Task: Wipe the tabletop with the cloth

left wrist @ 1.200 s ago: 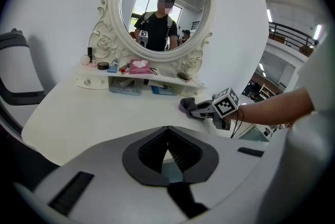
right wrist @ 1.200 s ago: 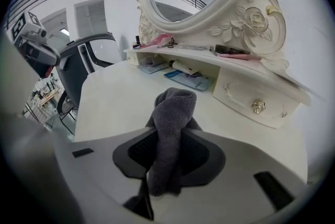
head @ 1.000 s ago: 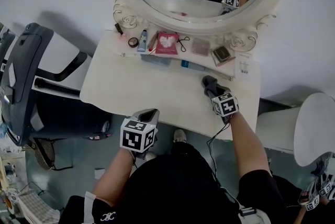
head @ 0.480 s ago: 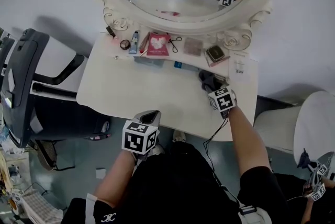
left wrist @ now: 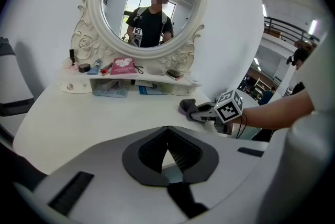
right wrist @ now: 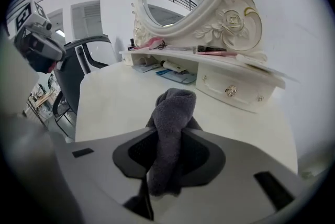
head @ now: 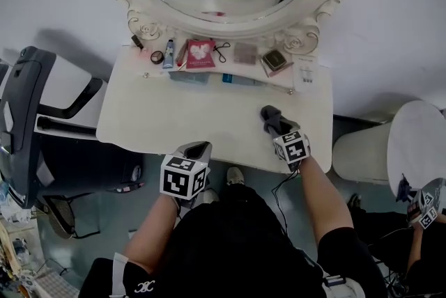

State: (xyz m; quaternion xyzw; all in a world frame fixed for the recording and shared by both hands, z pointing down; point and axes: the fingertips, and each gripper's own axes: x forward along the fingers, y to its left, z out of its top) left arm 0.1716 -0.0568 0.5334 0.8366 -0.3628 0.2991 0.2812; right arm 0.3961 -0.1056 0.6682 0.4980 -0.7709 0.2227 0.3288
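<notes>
Left hand-held gripper (head: 197,150): at the near edge of the white counter (head: 174,115), jaws pressed together with nothing between them. Right hand-held gripper (head: 277,128): over the counter's right part, jaws pinching a bunched grey cloth (right wrist: 172,113), which sticks out past the tips and lies against the counter top. Beyond: a row of cosmetics (head: 201,53) below an oval white-framed mirror (head: 209,24).

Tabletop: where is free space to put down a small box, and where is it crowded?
The widest bare patch is the left and middle of the tabletop, bordered by the flat packets at the back, the front edge and the cloth in the right gripper. A narrower strip lies right of the cloth. The shelf under the mirror is crowded.
</notes>
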